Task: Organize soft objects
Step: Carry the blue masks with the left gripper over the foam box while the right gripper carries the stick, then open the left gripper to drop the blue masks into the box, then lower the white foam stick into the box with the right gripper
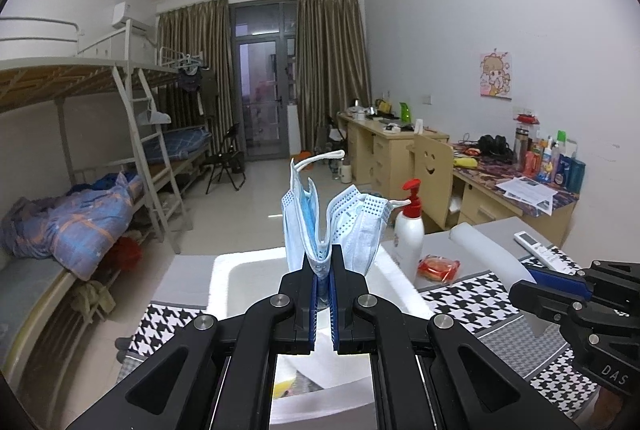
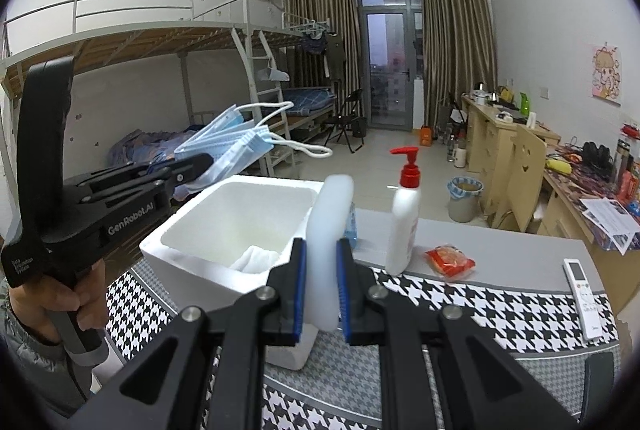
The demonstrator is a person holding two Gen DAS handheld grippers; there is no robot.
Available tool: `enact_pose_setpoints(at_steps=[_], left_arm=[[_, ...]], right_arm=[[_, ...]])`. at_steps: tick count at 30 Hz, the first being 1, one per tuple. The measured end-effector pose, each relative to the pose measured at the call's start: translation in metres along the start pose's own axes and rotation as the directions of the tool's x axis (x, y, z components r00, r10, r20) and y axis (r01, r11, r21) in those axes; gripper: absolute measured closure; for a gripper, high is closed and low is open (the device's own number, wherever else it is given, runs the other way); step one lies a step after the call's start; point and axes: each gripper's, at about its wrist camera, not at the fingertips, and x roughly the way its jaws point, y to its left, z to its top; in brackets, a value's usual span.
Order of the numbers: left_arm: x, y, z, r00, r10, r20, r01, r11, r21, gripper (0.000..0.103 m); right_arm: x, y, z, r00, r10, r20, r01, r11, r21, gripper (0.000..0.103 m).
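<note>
My left gripper point(image 1: 324, 262) is shut on a bunch of blue face masks point(image 1: 340, 226), their white ear loops sticking up. In the right wrist view the same left gripper point(image 2: 202, 164) holds the masks point(image 2: 228, 146) in the air over the far-left rim of the white foam box point(image 2: 188, 270). My right gripper point(image 2: 321, 256) is shut on a white foam pad point(image 2: 328, 226), standing upright just right of the box. The right gripper point(image 1: 536, 284) also shows at the right edge of the left wrist view with the foam pad point(image 1: 492, 250). A white cloth point(image 2: 256, 258) lies inside the box.
A white pump bottle point(image 2: 404, 226) with a red top stands right of the box. A red snack packet point(image 2: 450, 260) and a white remote point(image 2: 584, 294) lie on the houndstooth tablecloth point(image 2: 500, 306). A hand point(image 2: 52, 302) grips the left handle. Bunk beds and desks stand behind.
</note>
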Motion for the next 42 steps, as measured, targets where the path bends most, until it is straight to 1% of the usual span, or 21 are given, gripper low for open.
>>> enact_pose_setpoints(at_steps=[13,22,25,27,29,31,33,34,35,37,39,41,42], left_arm=[[0.003,0.016,-0.007,0.998,0.058,-0.02,-0.058,0.998,-0.017,0.098],[0.007,0.022,-0.013,0.996,0.077,-0.044,-0.079,0.997,-0.024,0.097],[0.011,0.023,-0.016,0.995,0.079,-0.061,-0.08,0.997,-0.02,0.088],[0.014,0.023,-0.018,0.994,0.078,-0.076,-0.08,0.997,-0.017,0.079],[0.016,0.025,-0.021,0.993,0.085,-0.083,-0.087,0.996,-0.014,0.066],[0.016,0.027,-0.023,0.992,0.086,-0.087,-0.088,0.996,-0.016,0.06],[0.016,0.029,-0.024,0.992,0.087,-0.088,-0.089,0.996,-0.018,0.056],[0.016,0.03,-0.025,0.992,0.087,-0.088,-0.089,0.996,-0.023,0.05],[0.015,0.032,-0.025,0.993,0.084,-0.086,-0.087,0.996,-0.03,0.04],[0.011,0.035,-0.026,0.994,0.084,-0.07,-0.087,0.995,-0.047,0.027],[0.007,0.039,-0.026,0.994,0.094,-0.055,-0.097,0.994,-0.058,0.023],[0.006,0.04,-0.026,0.994,0.1,-0.05,-0.104,0.992,-0.066,0.016],[0.006,0.041,-0.026,0.993,0.104,-0.049,-0.108,0.992,-0.069,0.016]], right_arm=[[0.016,0.013,0.007,0.999,0.03,-0.024,-0.031,0.999,-0.017,0.085],[0.02,0.012,0.008,0.999,0.038,-0.033,-0.039,0.999,-0.023,0.085],[0.022,0.015,0.008,0.999,0.039,-0.038,-0.04,0.999,-0.027,0.085],[0.023,0.016,0.008,0.998,0.039,-0.041,-0.04,0.999,-0.027,0.085],[0.024,0.017,0.007,0.998,0.037,-0.045,-0.038,0.999,-0.029,0.085],[0.026,0.018,0.008,0.998,0.036,-0.049,-0.037,0.999,-0.028,0.085],[0.027,0.019,0.008,0.998,0.035,-0.052,-0.036,0.999,-0.03,0.085],[0.027,0.019,0.008,0.998,0.034,-0.053,-0.036,0.999,-0.031,0.085],[0.028,0.02,0.007,0.998,0.034,-0.056,-0.036,0.999,-0.031,0.085],[0.028,0.02,0.007,0.998,0.033,-0.057,-0.035,0.999,-0.03,0.085],[0.028,0.021,0.006,0.998,0.032,-0.061,-0.034,0.999,-0.031,0.085],[0.029,0.022,0.007,0.998,0.031,-0.063,-0.033,0.999,-0.031,0.085],[0.029,0.023,0.007,0.997,0.033,-0.064,-0.035,0.999,-0.032,0.085]])
